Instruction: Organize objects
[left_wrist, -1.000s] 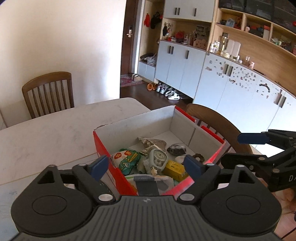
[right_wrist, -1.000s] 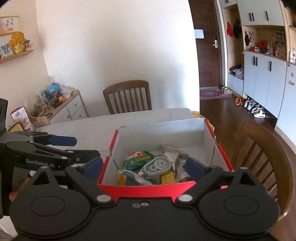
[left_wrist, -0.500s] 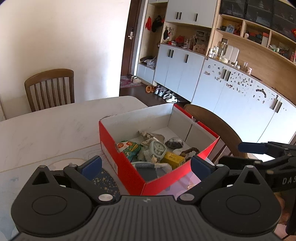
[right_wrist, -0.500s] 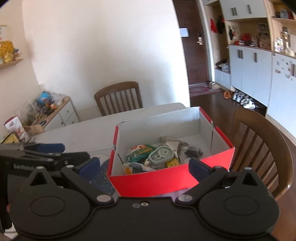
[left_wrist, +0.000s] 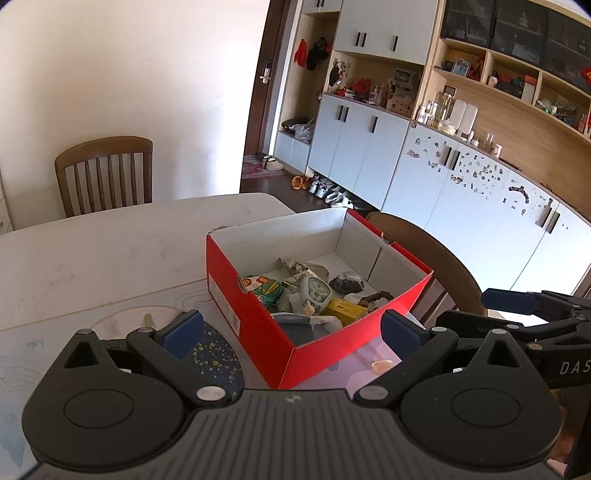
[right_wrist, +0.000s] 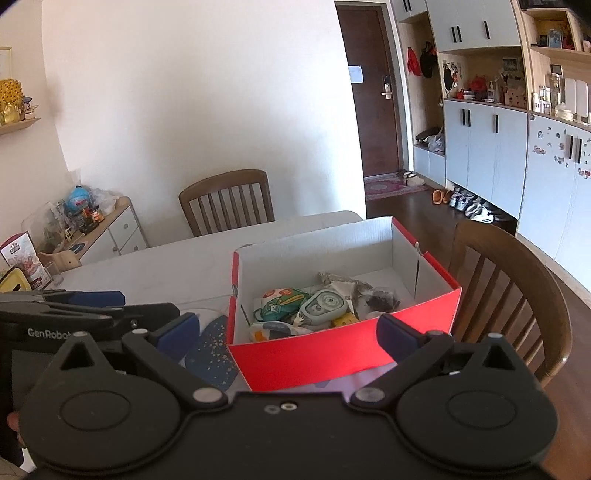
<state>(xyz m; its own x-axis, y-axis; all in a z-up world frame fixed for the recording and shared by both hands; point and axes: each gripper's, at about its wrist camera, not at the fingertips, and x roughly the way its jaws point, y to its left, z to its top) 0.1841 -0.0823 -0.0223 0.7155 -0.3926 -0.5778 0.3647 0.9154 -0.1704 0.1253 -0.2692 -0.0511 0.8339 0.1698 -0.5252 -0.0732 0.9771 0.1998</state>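
red box (left_wrist: 325, 343) sits dead ahead of both claws, near corner toward left claw (left_wrist: 291, 328); right claw (right_wrist: 288, 330) squarer on; both wide, empty.

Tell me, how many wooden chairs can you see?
2: one brown slatted wooden chair behind the white table, one right of the red cardboard box. More may be hidden.

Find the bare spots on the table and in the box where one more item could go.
Free: white table between red box and far chair; the box's far floor. Crowded: its near half, around the green pouch and tape dispenser.
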